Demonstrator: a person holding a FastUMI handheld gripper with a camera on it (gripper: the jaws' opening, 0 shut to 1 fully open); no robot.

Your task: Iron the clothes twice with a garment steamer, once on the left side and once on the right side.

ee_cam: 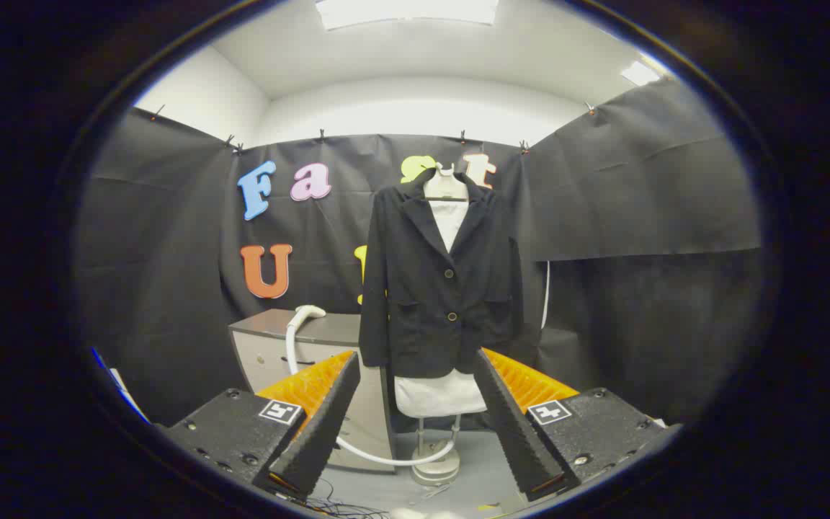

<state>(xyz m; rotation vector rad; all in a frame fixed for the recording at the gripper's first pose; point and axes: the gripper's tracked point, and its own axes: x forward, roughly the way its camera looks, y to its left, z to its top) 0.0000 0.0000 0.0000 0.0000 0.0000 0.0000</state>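
Beyond the spread, empty gripper (415,375), a jacket (440,281) hangs beside a cabinet (314,346) bearing the steamer head (308,313).

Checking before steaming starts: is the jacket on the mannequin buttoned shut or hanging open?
Buttoned shut. The jacket front panels meet down the middle with two buttons showing; only the lapels part. The gripper is open, holding nothing.

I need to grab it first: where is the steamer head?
The steamer head lies on the cabinet, left of the jacket, beyond the open hand-held gripper.

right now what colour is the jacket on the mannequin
Black, over a white mannequin; the jacket shows best in the gripper view, beyond the open hand-held gripper.
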